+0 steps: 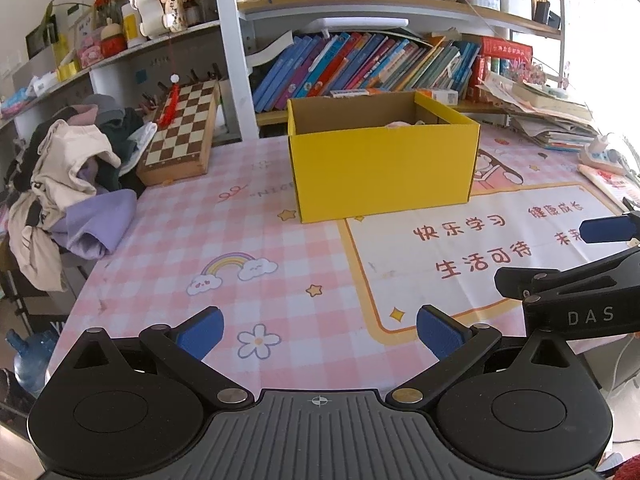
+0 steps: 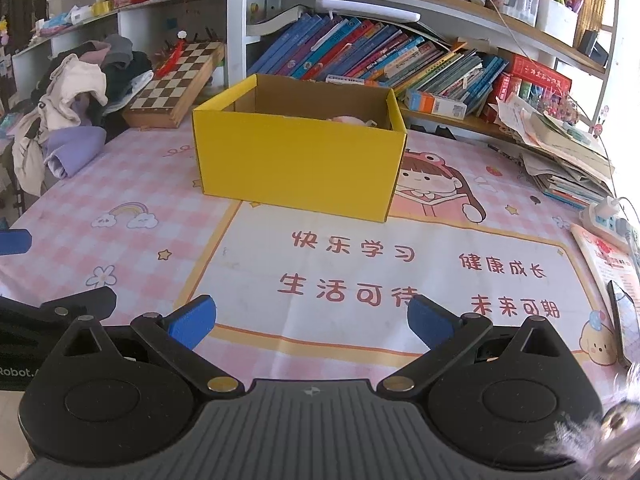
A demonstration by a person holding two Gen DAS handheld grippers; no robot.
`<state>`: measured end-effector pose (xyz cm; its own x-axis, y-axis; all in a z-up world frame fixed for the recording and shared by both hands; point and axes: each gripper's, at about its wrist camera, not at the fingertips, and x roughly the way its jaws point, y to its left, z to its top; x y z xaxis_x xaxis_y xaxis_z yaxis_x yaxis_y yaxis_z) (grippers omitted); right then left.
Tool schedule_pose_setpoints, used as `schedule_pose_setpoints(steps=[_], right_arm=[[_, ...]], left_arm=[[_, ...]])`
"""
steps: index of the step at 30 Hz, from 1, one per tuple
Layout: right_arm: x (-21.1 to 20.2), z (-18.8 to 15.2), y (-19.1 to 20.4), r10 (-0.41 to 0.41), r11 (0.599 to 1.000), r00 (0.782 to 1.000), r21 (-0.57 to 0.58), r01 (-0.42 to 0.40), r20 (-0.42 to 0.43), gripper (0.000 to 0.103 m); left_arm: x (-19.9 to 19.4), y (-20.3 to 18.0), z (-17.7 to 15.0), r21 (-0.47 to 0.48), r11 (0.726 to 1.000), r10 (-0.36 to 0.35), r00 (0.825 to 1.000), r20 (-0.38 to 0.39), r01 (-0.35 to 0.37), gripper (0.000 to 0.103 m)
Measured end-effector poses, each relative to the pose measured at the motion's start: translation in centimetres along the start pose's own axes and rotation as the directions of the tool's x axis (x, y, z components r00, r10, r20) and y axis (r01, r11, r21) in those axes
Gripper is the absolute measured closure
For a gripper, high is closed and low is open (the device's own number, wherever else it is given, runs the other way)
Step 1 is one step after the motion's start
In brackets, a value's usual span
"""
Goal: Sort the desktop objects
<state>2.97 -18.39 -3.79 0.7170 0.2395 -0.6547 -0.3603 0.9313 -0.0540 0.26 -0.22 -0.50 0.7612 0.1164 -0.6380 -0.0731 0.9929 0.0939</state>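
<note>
An open yellow cardboard box (image 1: 380, 168) stands on the pink checked desk mat, also in the right wrist view (image 2: 296, 164). A pale pink item (image 2: 348, 119) lies inside it, mostly hidden by the walls. My left gripper (image 1: 318, 334) is open and empty, low over the near mat. My right gripper (image 2: 310, 322) is open and empty over the white printed panel. The right gripper's body shows at the left view's right edge (image 1: 580, 292).
A chessboard case (image 1: 180, 136) and a clothes pile (image 1: 72, 184) sit at the left. Leaning books (image 1: 360, 64) fill the shelf behind the box. Stacked papers (image 2: 560, 148), a power strip (image 2: 608, 220) and a phone (image 2: 624, 324) lie at the right.
</note>
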Motion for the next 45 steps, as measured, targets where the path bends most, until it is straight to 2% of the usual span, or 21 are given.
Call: schedule_pose_setpoints(steps=[35, 45], right_arm=[[-0.04, 0.28, 0.53, 0.002, 1.000, 1.000, 0.005, -0.002, 0.000, 0.000], [0.12, 0.47, -0.35, 0.004, 1.000, 1.000, -0.002, -0.004, 0.003, 0.000]], left_arm=[[0.28, 0.40, -0.25, 0.016, 1.000, -0.005, 1.000, -0.027, 0.006, 0.000], [0.34, 0.45, -0.17, 0.017, 1.000, -0.012, 1.000, -0.023, 0.013, 0.000]])
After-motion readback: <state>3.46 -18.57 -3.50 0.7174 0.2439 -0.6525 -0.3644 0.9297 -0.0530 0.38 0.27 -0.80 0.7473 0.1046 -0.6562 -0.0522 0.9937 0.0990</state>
